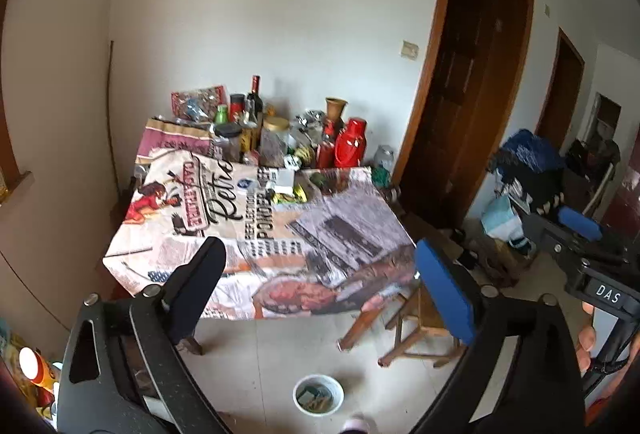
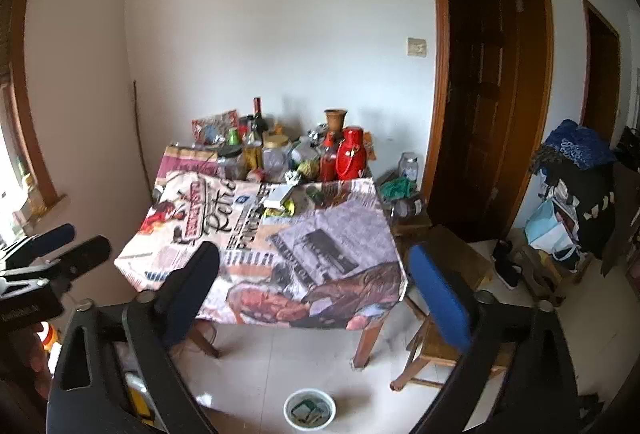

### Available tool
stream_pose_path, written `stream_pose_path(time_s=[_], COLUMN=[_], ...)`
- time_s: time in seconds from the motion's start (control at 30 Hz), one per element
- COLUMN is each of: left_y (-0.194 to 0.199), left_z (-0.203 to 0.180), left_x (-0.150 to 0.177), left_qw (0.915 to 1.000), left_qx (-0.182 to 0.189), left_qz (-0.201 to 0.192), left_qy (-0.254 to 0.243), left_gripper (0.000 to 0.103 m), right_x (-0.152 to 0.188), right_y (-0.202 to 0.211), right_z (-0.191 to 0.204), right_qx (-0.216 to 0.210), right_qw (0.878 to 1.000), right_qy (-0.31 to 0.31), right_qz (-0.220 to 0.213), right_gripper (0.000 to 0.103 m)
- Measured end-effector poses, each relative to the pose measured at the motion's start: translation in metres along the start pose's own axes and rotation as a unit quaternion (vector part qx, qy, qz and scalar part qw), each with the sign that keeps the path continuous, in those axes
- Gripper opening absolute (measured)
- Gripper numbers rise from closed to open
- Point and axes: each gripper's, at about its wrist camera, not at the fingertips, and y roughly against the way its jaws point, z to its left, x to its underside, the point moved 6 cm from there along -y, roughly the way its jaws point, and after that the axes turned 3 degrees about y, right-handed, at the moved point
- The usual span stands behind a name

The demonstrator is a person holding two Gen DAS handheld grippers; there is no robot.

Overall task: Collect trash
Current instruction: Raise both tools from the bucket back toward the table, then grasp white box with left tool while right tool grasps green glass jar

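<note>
A table with a printed cloth [image 1: 248,234] [image 2: 256,246] stands ahead. On its middle lie a white box [image 1: 285,178] [image 2: 278,195], yellow-green wrappers [image 1: 289,196] [image 2: 280,211] and a dark green lump [image 1: 320,179] [image 2: 316,194]. A white bowl holding scraps [image 1: 318,393] [image 2: 309,409] sits on the floor in front. My left gripper [image 1: 320,282] is open and empty, held before the table's near edge. My right gripper [image 2: 316,286] is open and empty too; it shows in the left wrist view [image 1: 576,226], the left one in the right wrist view [image 2: 72,246].
Bottles, jars, a red thermos [image 1: 351,143] [image 2: 350,154] and a clay vase [image 2: 334,120] crowd the table's back by the wall. A wooden stool [image 1: 416,322] [image 2: 432,346] stands right of the table. Dark doors [image 2: 492,74] and piled bags [image 2: 568,202] fill the right side.
</note>
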Motion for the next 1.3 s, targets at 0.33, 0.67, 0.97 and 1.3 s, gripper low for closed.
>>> stream_pose_path(time_s=[0.33,0.67,0.97,1.3], left_y=[-0.072,-0.163,-0.230,-0.304], left_z=[-0.001,-0.039,-0.055,-0.025], left_x=[-0.037,-0.095,-0.113,-0.115], left_qw=[0.9993,0.9982,0.9964,0.9946], left_qx=[-0.034,-0.050,-0.081,-0.082], left_qz=[-0.006,-0.016,-0.003,0.052], left_qy=[0.013,0.028,0.027,0.035], left_gripper=[0.097,0.097,0.097,0.097], right_x=[-0.026,-0.078,-0.107,-0.105], right_y=[-0.060,-0.124,-0.194,-0.271], right_z=[-0.039,-0.081,-0.103,-0.096], right_qx=[-0.015,-0.040,-0.077,-0.093], right_qw=[1.000,0.999,0.997,0.993], right_qy=[-0.025,-0.002,0.024,0.021], right_qz=[0.007,0.003,0.018,0.072], right_gripper=[0.098,0.098,0.098,0.098])
